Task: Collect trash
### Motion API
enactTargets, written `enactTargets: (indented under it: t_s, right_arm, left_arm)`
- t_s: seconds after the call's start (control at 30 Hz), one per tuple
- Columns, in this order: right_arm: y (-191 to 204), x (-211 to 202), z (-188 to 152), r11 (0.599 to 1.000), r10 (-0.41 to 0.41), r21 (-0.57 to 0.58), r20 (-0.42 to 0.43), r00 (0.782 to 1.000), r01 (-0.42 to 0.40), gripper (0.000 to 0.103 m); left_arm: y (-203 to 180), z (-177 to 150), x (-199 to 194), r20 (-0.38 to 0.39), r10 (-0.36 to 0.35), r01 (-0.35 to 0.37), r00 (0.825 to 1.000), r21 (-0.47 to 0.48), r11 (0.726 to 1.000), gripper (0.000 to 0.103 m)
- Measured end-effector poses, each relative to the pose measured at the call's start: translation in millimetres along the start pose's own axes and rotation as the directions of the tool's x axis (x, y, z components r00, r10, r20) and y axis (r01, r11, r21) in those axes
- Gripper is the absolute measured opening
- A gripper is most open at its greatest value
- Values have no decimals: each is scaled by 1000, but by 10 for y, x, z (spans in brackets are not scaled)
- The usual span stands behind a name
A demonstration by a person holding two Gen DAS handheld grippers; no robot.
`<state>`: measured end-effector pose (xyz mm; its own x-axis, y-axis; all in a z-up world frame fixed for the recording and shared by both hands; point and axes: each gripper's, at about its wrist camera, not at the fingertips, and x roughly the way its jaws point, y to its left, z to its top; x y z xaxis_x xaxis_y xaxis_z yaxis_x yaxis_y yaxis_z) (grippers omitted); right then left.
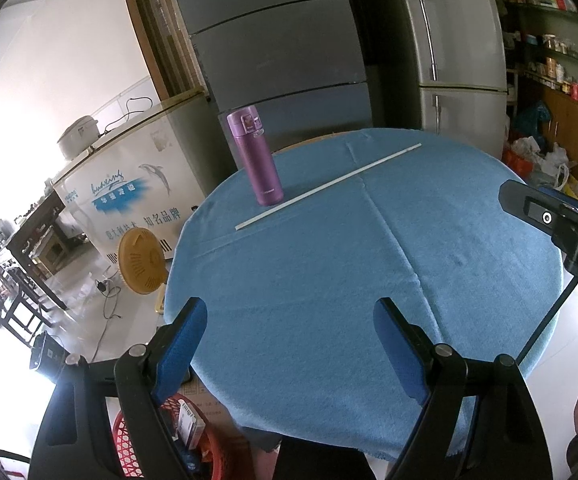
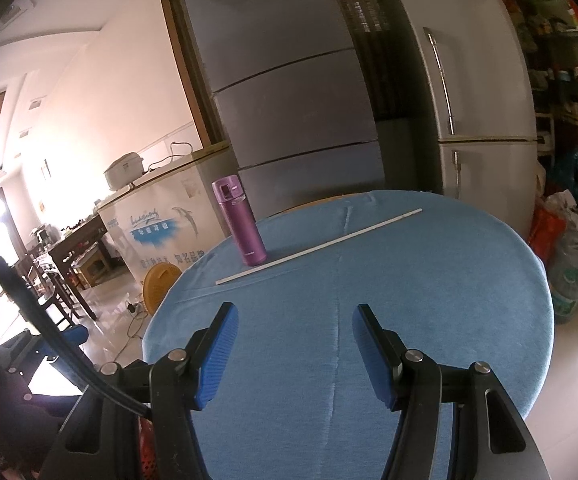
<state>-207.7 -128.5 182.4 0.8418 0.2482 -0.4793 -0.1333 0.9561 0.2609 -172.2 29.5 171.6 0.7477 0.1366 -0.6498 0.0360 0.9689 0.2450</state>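
Round tabletop (image 1: 369, 280) under a blue cloth, taken as the landmark. Purple flask (image 1: 255, 156) upright near the far left edge of the tabletop. Long thin white stick (image 1: 329, 186) flat on the cloth, slanting from just in front of the flask's base toward the far right edge; near end close beside the flask, contact not clear. Left claw (image 1: 289, 340) over the near edge of the tabletop, blue pads wide apart, nothing between them. Right claw (image 2: 295, 344) over the near middle of the tabletop, pads apart at a moderate gap, nothing between them, cloth visible through the gap. Both claws well apart from stick and flask. Red basket (image 1: 129, 440) below the near left edge of the tabletop, boxes inside. Yellow fan (image 1: 143, 260) on the floor left of the tabletop. Grey fridges (image 1: 281, 56) behind the far edge of the tabletop.
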Motion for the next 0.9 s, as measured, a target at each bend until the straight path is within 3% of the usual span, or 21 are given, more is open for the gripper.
enactTargets:
  t_s: [0.9]
  right_arm:
    - [294, 50, -24, 998, 5, -62, -14, 1000, -6, 64]
  left_arm:
    - [217, -105, -10, 0, -12, 12, 1000, -46, 999, 86]
